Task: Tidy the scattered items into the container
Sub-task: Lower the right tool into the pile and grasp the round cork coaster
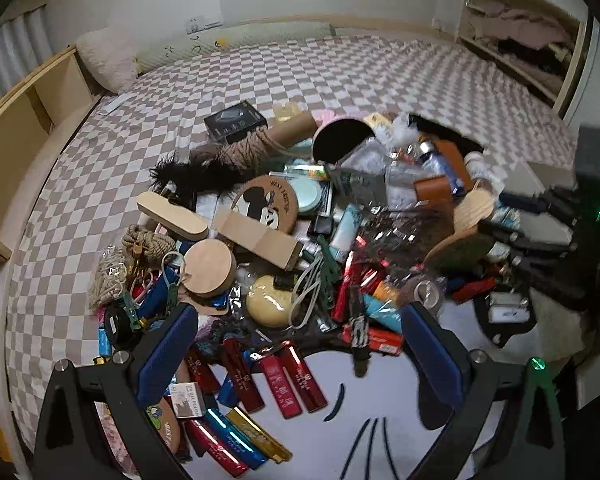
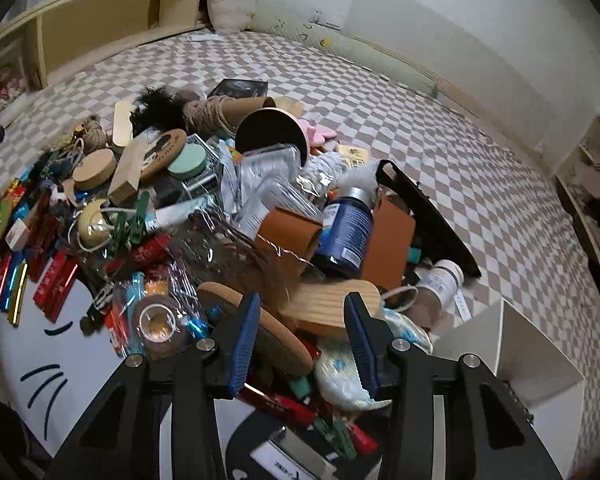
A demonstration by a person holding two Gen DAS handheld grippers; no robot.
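heap of clutter on the checked bed, both grippers hanging above it

the left gripper (image 1: 296, 344) is hanging over the near-left part of the heap with its blue fingers (image 1: 168, 354) standing wide apart and released, nothing between them. under it red foil sticks (image 1: 278, 384) are lying flat on a white cat-face mat (image 1: 332, 440), with blue and gold sticks beside them. left of centre a coil of jute rope (image 1: 150, 242) is sitting next to a round cork lid (image 1: 210, 268), and a kraft cardboard box (image 1: 256, 236) is leaning across a round mouse-print coaster (image 1: 266, 204). a yellow sponge (image 1: 268, 300) is lying just beyond the left gripper. a black feather tuft (image 1: 196, 176) and a rope-wrapped tube (image 1: 260, 144) are lying at the far edge, by a small black box (image 1: 234, 120).

moving right, a blue bottle (image 2: 346, 232) is lying tilted against a tan leather sleeve (image 2: 296, 236), with crinkled clear wrap (image 2: 220, 248) in front. a tape roll (image 2: 158, 320) is sitting near-left of the right gripper (image 2: 302, 344). its fingers (image 2: 246, 344) are partly closed on either side of a pale wooden oval (image 2: 332, 308) and a cork disc (image 2: 268, 336); i cannot tell whether the pads are touching either.

the container (image 2: 516, 356), a white open box, is standing at the heap's right edge, just right of the right gripper, its visible interior looking bare. a white-capped bottle (image 2: 440, 284) is lying beside it.
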